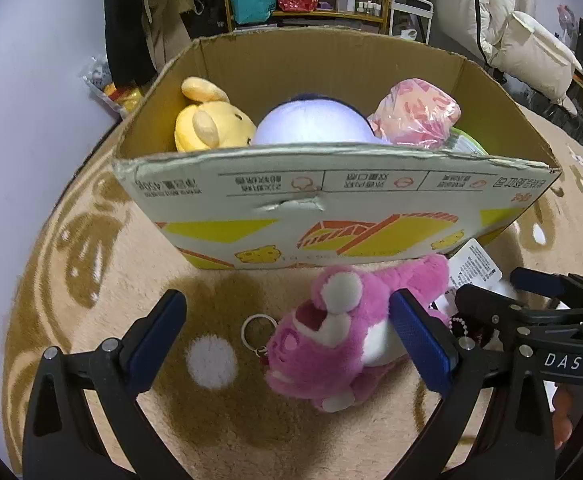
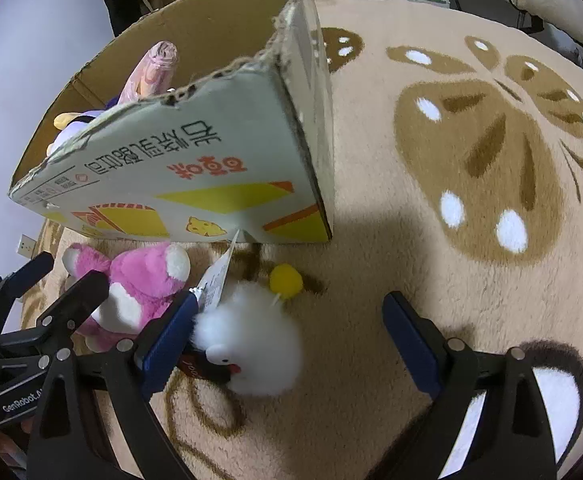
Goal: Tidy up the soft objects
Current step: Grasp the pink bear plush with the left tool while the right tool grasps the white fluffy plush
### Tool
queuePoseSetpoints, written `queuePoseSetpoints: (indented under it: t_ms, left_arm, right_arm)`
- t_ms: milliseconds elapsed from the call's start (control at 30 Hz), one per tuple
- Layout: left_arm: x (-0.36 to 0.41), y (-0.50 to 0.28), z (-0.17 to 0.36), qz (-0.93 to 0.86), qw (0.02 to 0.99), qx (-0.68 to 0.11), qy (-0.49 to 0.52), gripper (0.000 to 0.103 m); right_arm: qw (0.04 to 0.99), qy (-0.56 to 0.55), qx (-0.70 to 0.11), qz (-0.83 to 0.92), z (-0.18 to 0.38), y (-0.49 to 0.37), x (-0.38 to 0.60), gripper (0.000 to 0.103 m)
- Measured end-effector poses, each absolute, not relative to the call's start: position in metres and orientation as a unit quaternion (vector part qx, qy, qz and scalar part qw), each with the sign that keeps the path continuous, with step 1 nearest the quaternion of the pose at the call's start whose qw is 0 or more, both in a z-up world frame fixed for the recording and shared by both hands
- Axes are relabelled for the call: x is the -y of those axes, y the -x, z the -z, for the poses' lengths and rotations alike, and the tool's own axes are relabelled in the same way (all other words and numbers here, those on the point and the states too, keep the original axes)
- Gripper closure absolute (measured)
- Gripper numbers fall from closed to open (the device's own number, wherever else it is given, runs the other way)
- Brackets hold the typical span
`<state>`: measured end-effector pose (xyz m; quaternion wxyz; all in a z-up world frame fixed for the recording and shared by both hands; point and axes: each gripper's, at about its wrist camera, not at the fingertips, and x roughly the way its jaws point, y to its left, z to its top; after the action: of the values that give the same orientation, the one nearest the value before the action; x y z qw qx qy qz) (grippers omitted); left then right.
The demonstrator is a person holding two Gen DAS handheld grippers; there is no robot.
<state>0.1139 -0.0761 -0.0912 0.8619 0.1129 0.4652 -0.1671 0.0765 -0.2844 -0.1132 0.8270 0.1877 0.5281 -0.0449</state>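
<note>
Both wide open: left gripper (image 1: 287, 332) straddles pink plush bear (image 1: 331, 332), right gripper (image 2: 287, 336) w/ left pad touching white fluffy toy (image 2: 251, 344).

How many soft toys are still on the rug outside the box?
2: the pink plush bear between the open left jaws, and the white fluffy toy between the open right jaws. The cardboard box may hide others.

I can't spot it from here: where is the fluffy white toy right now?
The fluffy white toy lies on the rug outside the cardboard box, right of the pink plush bear, against the right gripper's left finger.
</note>
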Motion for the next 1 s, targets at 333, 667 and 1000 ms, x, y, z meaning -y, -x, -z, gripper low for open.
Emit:
queuePoseSetpoints:
  t_ms: [333, 667, 1000]
  left_arm:
    - [0.070, -0.117, 0.099, 0.177, 0.855, -0.477, -0.097, 0.002]
    - [0.073, -0.113, 0.102, 0.177, 0.854, -0.479, -0.103, 0.002]
    - [0.083, -0.108, 0.108, 0.215, 0.837, -0.495, -0.095, 0.031]
  right_arm:
    - [0.816, -0.197, -0.542, 0.042, 0.119, -0.073, 0.291, 0.006]
    - [0.801, -0.241, -0.549, 0.014, 0.119, -0.052, 0.299, 0.030]
    - [0.796, -0.257, -0.548, -0.006, 0.116, -0.043, 0.300, 0.065]
